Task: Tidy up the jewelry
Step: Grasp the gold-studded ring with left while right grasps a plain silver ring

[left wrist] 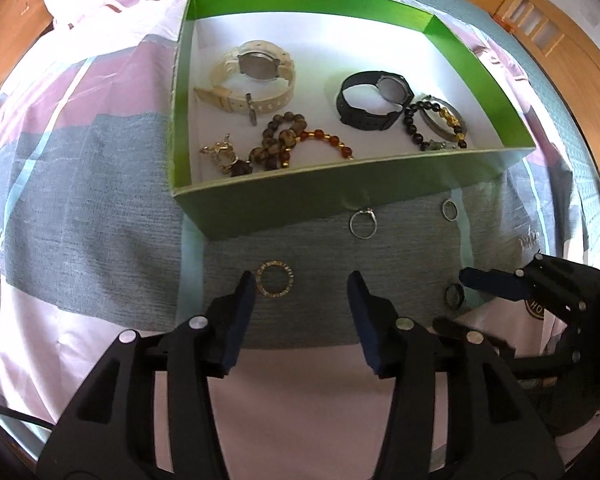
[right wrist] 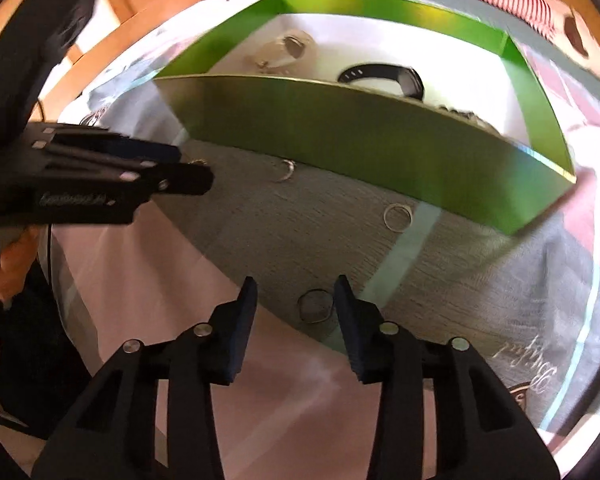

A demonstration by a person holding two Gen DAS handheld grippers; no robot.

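Note:
A green box with a white floor holds a cream watch, a black watch, brown beads and a black bead bracelet. Loose rings lie on the grey cloth in front of it: a gold ring, a silver ring, a small ring and a dark ring. My left gripper is open, its left finger beside the gold ring. My right gripper is open around the dark ring; it also shows in the left wrist view.
The box sits on a bed cover with pink, grey and white patches. Two more rings lie by its near wall. My left gripper enters at the left. Wooden furniture stands behind.

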